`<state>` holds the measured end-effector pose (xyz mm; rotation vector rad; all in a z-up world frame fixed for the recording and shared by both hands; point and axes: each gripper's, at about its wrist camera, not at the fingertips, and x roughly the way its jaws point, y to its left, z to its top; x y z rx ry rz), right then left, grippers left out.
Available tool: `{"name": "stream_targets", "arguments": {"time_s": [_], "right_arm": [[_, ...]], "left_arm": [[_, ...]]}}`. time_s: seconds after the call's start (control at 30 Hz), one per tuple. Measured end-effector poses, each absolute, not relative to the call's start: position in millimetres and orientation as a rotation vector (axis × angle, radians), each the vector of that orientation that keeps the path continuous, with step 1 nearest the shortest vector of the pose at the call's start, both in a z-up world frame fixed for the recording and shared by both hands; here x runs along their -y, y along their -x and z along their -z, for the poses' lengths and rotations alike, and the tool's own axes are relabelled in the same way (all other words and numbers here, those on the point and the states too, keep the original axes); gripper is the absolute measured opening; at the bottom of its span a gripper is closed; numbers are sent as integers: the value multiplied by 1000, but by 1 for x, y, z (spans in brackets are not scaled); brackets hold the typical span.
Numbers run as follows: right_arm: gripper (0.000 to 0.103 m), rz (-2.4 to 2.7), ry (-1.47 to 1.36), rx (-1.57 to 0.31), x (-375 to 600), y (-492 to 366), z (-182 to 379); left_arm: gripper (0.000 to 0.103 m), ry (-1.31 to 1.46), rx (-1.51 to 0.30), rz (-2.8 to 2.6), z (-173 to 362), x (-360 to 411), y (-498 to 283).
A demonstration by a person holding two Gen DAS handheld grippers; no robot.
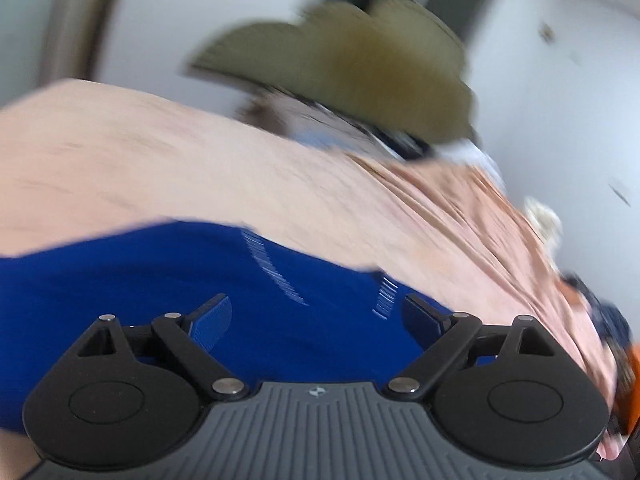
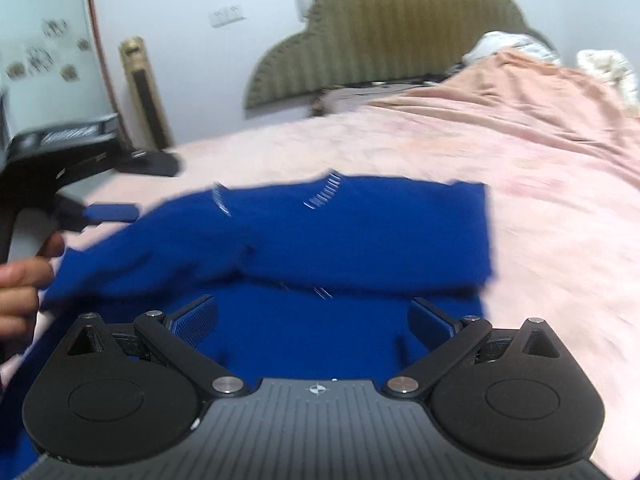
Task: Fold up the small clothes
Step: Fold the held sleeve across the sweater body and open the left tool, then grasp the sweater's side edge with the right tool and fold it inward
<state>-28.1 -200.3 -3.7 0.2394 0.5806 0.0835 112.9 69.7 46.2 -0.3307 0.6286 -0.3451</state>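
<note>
From the right wrist view I see the olive, ribbed, scalloped headboard (image 2: 384, 36) across the upper middle of the frame, a tall gold-coloured stand (image 2: 146, 92) at upper left against the pale wall, and a heap of white bedding (image 2: 516, 46) at upper right beside rumpled folds of the pink bedspread (image 2: 540, 168). The blue garment (image 2: 340, 236) lies flat on that bedspread in the centre and lower part of the frame, its soft knit carrying short white stitched marks near its far edge; its right edge is straight, with bare pink cloth open to the right and beyond it. My right gripper (image 2: 314, 320) is spread wide over the blue cloth, both jaws apart and pinching nothing. At left centre the left gripper (image 2: 100, 212) reaches in with a blue-padded fingertip just over the garment's left corner, and the hand (image 2: 20, 280) holding it shows at the left edge. In the blurred, tilted left wrist view, the left gripper (image 1: 316, 316) is likewise released, jaws wide above the garment (image 1: 160, 280) in the lower left, with pink bedspread (image 1: 200, 160) filling the middle and the headboard (image 1: 360, 68) upper centre.
</note>
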Motion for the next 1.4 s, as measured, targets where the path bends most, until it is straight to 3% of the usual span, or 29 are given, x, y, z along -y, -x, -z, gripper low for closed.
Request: {"name": "stream_targets", "arguments": {"time_s": [0.23, 0.3, 0.37, 0.43, 0.5, 0.53, 0.93, 1.27, 1.4], "right_arm": [[89, -289, -428, -686, 189, -68, 11], [77, -322, -526, -745, 192, -97, 22], [71, -337, -566, -779, 189, -117, 30], [56, -348, -526, -774, 178, -125, 29], [10, -328, -463, -795, 167, -131, 25], [8, -298, -429, -798, 164, -133, 23], [7, 16, -319, -558, 239, -88, -20], [8, 114, -462, -654, 322, -78, 13], [23, 119, -513, -664, 329, -75, 25]], "left_arm": [[93, 237, -675, 153, -35, -121, -85], [93, 175, -668, 114, -32, -125, -71], [93, 100, -666, 96, -29, -125, -62], [93, 24, -678, 94, -24, -115, -61], [93, -49, -699, 110, -18, -105, -60], [93, -78, -704, 117, -13, -100, -60], [93, -174, -715, 66, 4, -74, -89], [93, -117, -754, 6, 9, -86, -108], [93, -111, -751, -11, 7, -89, -108]]}}
